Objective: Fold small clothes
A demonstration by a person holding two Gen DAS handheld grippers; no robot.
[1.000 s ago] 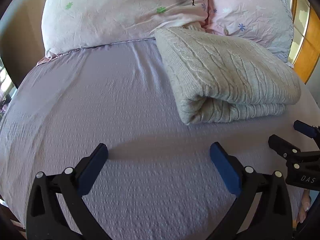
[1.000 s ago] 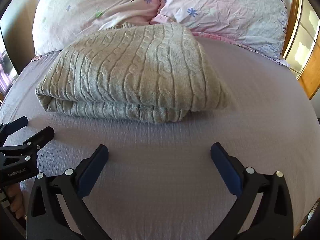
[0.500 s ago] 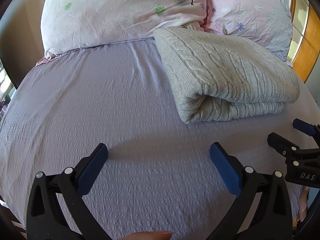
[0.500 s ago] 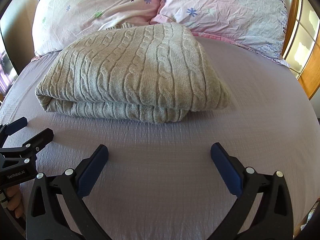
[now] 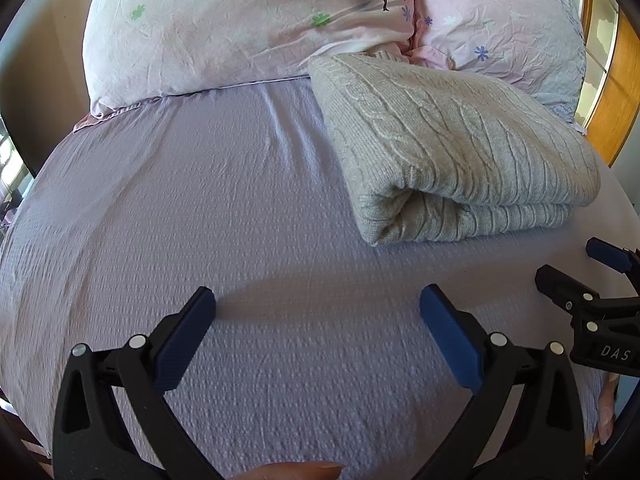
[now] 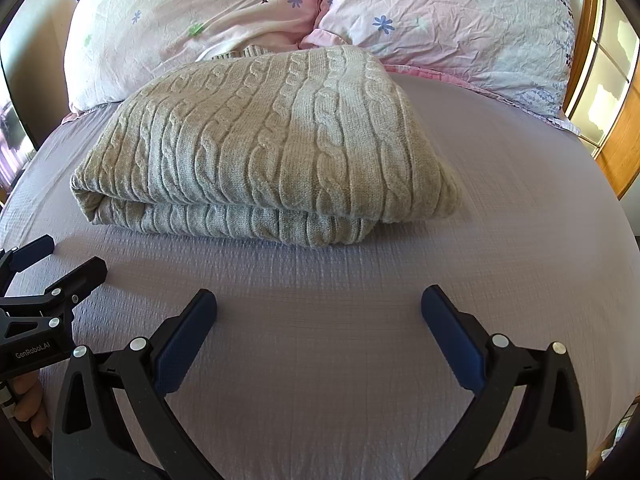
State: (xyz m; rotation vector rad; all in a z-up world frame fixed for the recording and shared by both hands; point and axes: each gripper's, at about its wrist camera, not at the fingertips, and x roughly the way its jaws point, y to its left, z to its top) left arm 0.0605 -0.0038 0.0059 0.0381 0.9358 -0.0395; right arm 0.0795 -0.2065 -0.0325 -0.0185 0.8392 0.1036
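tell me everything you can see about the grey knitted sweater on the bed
The sweater is a thick, pale grey-beige cable knit, folded into a flat, roughly rectangular bundle with at least two layers showing along its near edge. It lies on the lilac bedsheet, and its far end reaches the two floral pillows, with a ribbed edge showing there. Neither gripper touches it.

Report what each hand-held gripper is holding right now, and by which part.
Nothing is held. The left hand-held gripper and the right hand-held gripper are both open over the bedsheet, short of the folded knit sweater.
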